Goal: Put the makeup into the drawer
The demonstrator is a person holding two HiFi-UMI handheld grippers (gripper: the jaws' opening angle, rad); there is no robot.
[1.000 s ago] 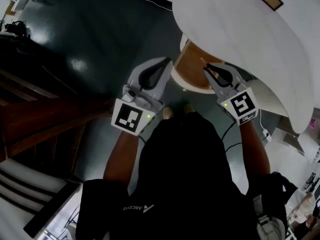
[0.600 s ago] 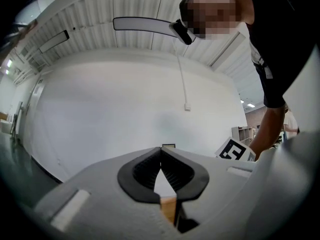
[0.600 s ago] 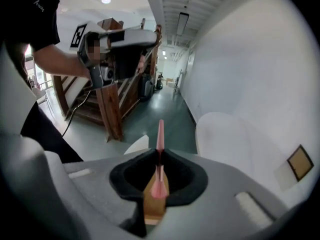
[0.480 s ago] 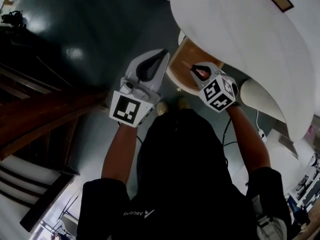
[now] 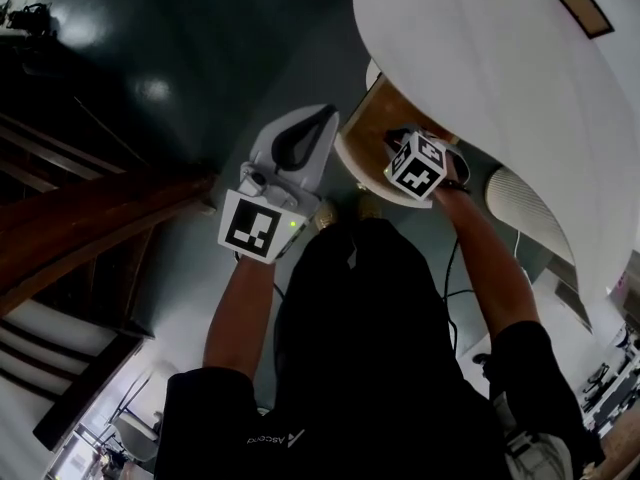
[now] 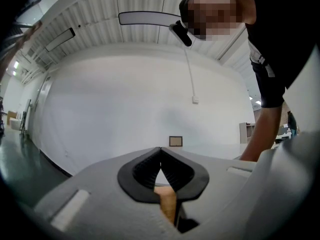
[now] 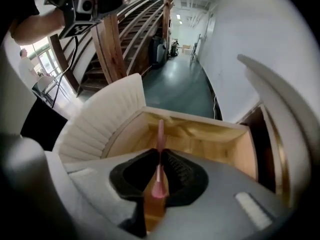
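Observation:
A slim pink makeup stick [image 7: 159, 130] is pinched upright between the jaws of my right gripper [image 7: 160, 153], which is shut on it. The stick's tip points into an open drawer [image 7: 210, 143] with a pale wooden inside and a ribbed white front [image 7: 97, 119]. In the head view the right gripper's marker cube [image 5: 416, 164] hangs over that drawer [image 5: 368, 120], hiding the stick. My left gripper [image 5: 322, 116] floats beside the drawer's left edge. Its jaws [image 6: 160, 151] are shut with nothing between them, aimed up at a white wall.
The drawer sticks out from under a rounded white top [image 5: 480, 58]. A wooden staircase [image 5: 90, 233] rises at the left over a dark green floor [image 5: 190, 48]. A white cable [image 5: 455, 258] runs down by the cabinet. A small picture frame [image 5: 585, 8] is on the wall.
My right gripper swung left and tipped down over the open drawer, its cube turning toward the camera. The left gripper stayed almost where it was.

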